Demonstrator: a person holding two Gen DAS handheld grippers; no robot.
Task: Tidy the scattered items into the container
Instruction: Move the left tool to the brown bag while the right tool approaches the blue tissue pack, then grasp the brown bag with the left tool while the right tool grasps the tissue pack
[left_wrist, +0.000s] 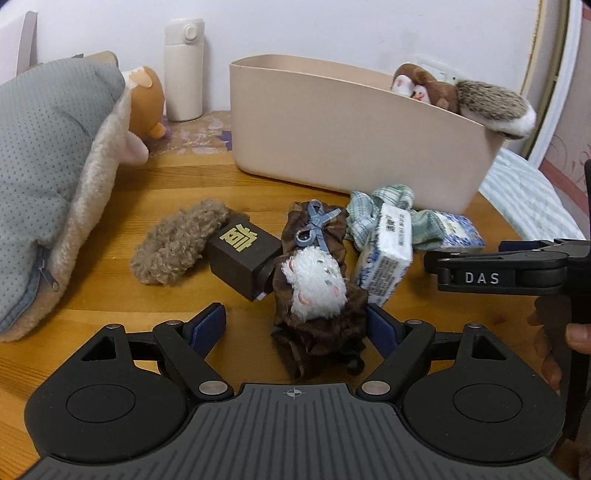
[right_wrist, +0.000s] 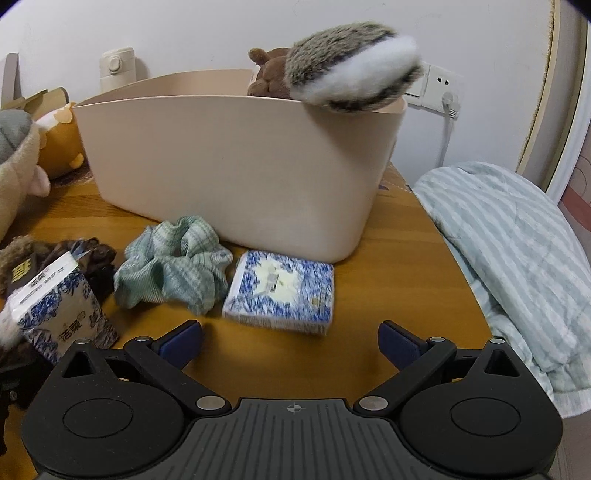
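Note:
A beige container (left_wrist: 343, 136) (right_wrist: 236, 162) stands at the back of the wooden table, with a brown squirrel plush (left_wrist: 461, 96) (right_wrist: 347, 74) hanging over its rim. My left gripper (left_wrist: 295, 325) is open, its jaws either side of a brown scrunchie with a white plush face (left_wrist: 317, 280). Beyond lie a dark box with gold characters (left_wrist: 243, 254), a curly tan scrunchie (left_wrist: 177, 240), a tissue pack (left_wrist: 388, 251) (right_wrist: 59, 302) and a green scrunchie (right_wrist: 173, 269). My right gripper (right_wrist: 290, 339) is open and empty, just short of a blue tissue pack (right_wrist: 280, 291).
A large grey and beige plush (left_wrist: 48, 177) lies at the left, with an orange plush (left_wrist: 147, 99) and a cream flask (left_wrist: 184, 70) behind it. A striped blanket (right_wrist: 517, 258) lies past the table's right edge. A wall socket (right_wrist: 439, 88) is behind.

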